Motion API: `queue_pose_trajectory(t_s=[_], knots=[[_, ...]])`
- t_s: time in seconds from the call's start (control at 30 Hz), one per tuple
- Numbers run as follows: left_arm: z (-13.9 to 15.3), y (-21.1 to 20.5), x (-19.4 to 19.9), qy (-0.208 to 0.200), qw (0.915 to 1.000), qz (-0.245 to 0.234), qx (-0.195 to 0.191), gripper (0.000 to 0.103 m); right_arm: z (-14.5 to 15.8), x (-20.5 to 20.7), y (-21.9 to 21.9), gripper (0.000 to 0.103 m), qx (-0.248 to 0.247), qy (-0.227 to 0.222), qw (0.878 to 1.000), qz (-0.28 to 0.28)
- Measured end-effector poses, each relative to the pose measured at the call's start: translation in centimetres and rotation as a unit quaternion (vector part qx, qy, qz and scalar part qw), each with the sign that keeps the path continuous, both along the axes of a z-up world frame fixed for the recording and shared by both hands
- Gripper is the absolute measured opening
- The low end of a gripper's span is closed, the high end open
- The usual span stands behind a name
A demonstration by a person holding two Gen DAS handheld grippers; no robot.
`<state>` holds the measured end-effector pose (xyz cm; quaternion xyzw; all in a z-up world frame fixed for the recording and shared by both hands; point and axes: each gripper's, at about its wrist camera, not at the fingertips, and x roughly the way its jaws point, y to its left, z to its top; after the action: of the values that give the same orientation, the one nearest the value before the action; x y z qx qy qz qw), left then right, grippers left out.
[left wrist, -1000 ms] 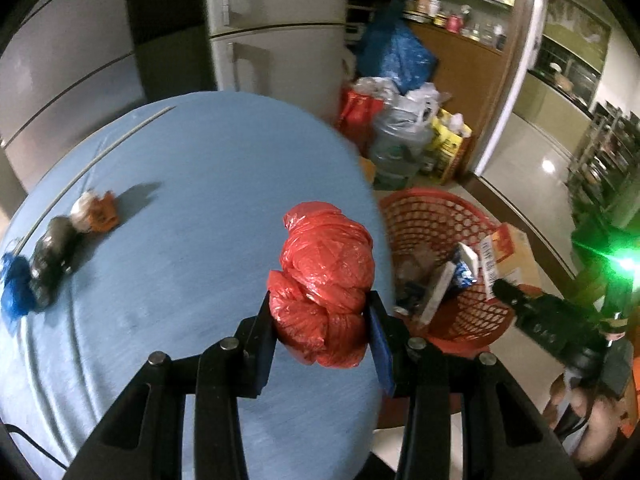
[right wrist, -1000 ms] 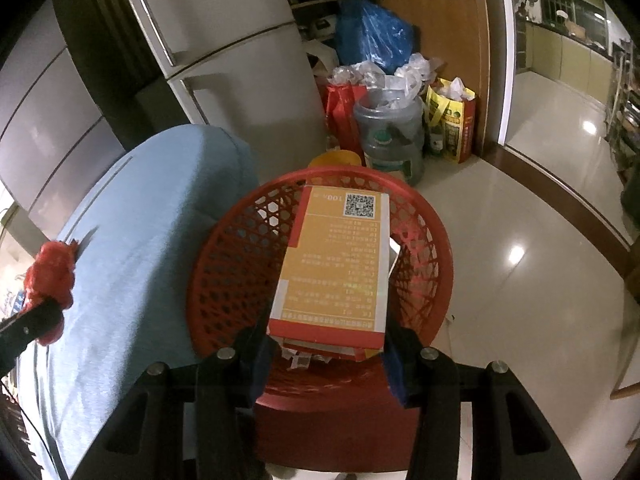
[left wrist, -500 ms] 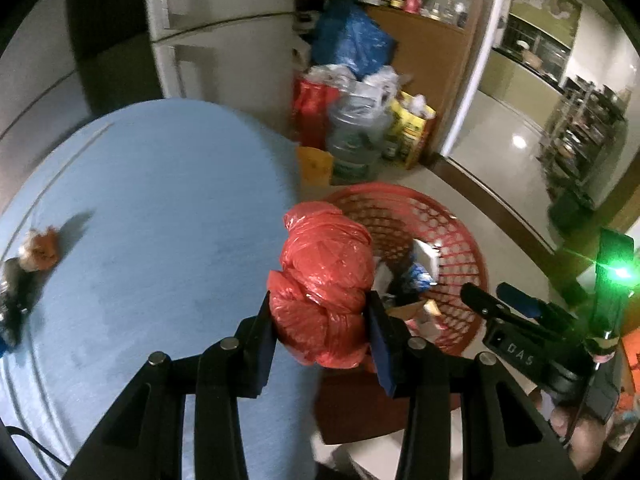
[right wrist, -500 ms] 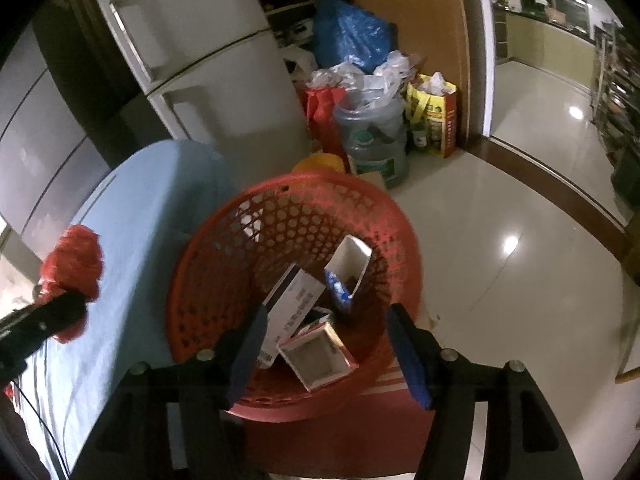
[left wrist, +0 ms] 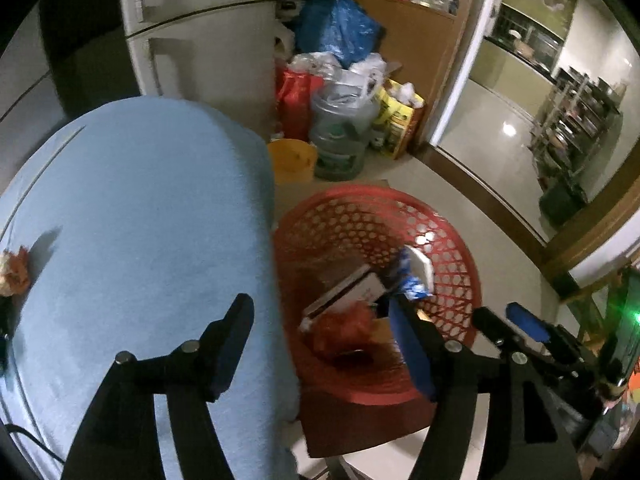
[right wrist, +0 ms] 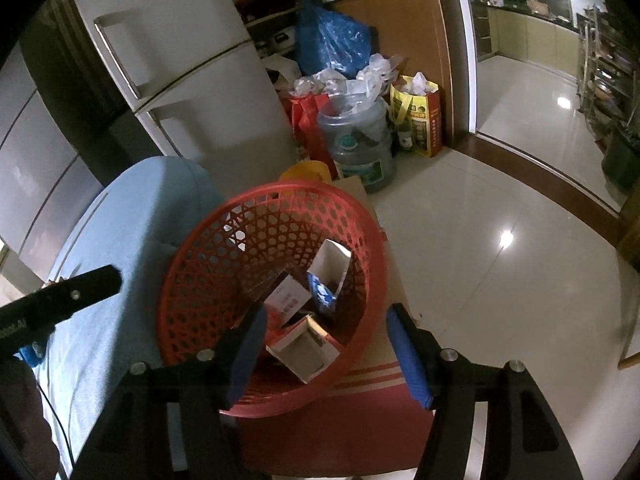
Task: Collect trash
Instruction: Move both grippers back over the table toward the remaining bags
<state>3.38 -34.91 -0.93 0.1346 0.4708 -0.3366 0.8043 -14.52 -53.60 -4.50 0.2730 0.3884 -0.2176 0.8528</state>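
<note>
Nearest in the left wrist view, the left tool points steeply down with its jaws opening and nothing pressed between the blue pads; its left finger hangs over the right edge of the blue-covered surface and its right finger over the red basket. Seen through the gap between the fingers, the crumpled red plastic bag is blurred and free of the pads, lying in the near part of the basket next to a white and dark carton and a small blue and white pack. The right tool also stands open and empty over the near rim of the same basket, where an open-ended box lies closest, with a flat carton and an upright white box behind it. The basket sits on a red mat with pale stripes, tight against the right edge of the surface. At the left edge of the surface, in the left wrist view, an orange and white crumpled scrap lies with a dark item just below it, too cut off by the frame to identify. Beyond the basket stand a yellow tub, a large clear water jug stuffed with plastic, a red bag and a yellow bag. Further back are the white fridge, a blue plastic sack and a wooden cabinet with jars on top.
</note>
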Motion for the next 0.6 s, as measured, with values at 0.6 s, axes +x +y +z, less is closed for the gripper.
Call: queue_pose_trajectory(t_s=[0.6], knots=[[-0.6,16.5,1.4,-0.021,0.9870,0.159,0.012,0.070,1.0,4.7,8.5,0.066,-0.007,-0.003,0.995,0.102]])
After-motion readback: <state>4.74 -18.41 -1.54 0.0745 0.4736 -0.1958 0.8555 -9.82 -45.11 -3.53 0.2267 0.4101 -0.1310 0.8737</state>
